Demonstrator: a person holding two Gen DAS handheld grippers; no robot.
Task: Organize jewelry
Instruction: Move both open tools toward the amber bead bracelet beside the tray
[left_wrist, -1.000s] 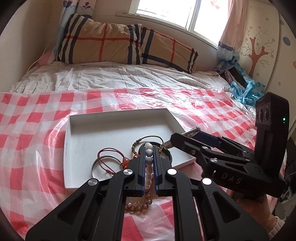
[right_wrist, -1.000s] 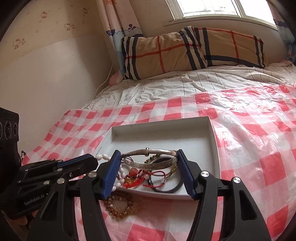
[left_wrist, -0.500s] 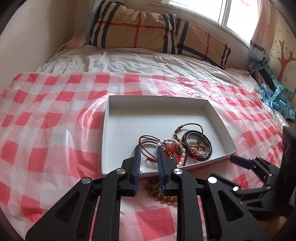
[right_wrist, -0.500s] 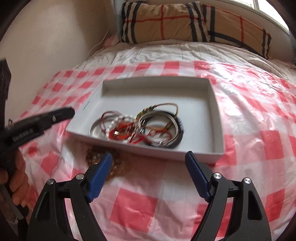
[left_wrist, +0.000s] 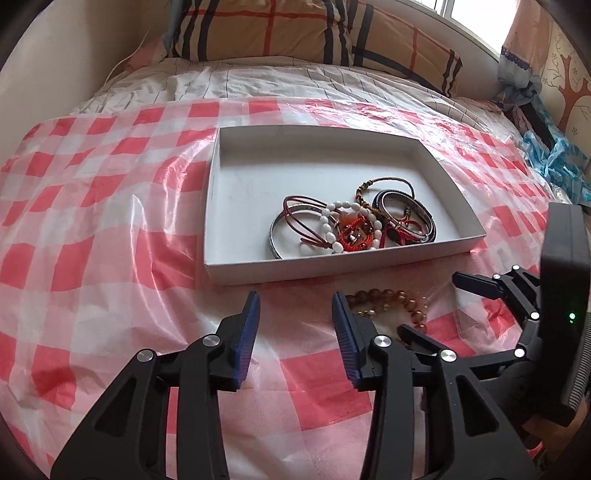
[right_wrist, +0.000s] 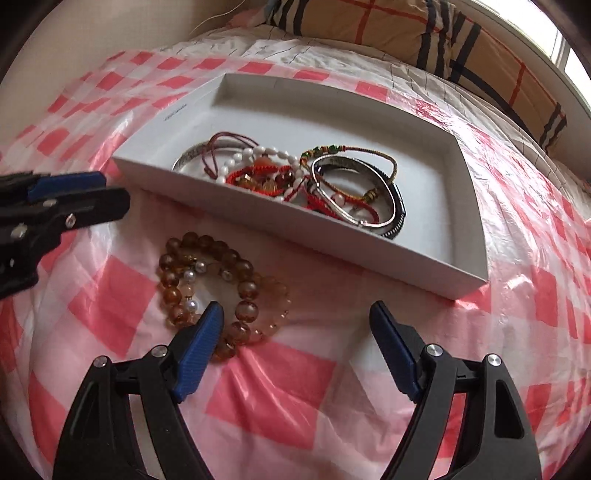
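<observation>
A shallow white tray (left_wrist: 332, 267) (right_wrist: 258, 218) lies on the checked sheet. It holds a tangled pile of jewelry (left_wrist: 354, 225) (right_wrist: 295, 177): a white bead bracelet (left_wrist: 327, 221), red cords and silver bangles (right_wrist: 351, 184). An amber bead bracelet (left_wrist: 388, 299) (right_wrist: 207, 258) rests on the sheet just outside the tray's near wall. My left gripper (left_wrist: 295, 306) (right_wrist: 114, 192) hovers left of those beads, its jaws opening with nothing between them. My right gripper (right_wrist: 295, 310) (left_wrist: 428, 301) stands wide open and empty, its left fingertip at the amber beads' near edge.
A red-and-white checked plastic sheet (left_wrist: 110, 221) covers the bed. A plaid pillow (left_wrist: 295, 33) lies at the head under the window. The wall runs along the left, and a blue plastic bag (left_wrist: 554, 158) sits at the right edge.
The left gripper let go of the white bead bracelet and the right of a silver bangle; both now lie in the tray. Both grippers drew back, tilted down toward the sheet, and widened.
</observation>
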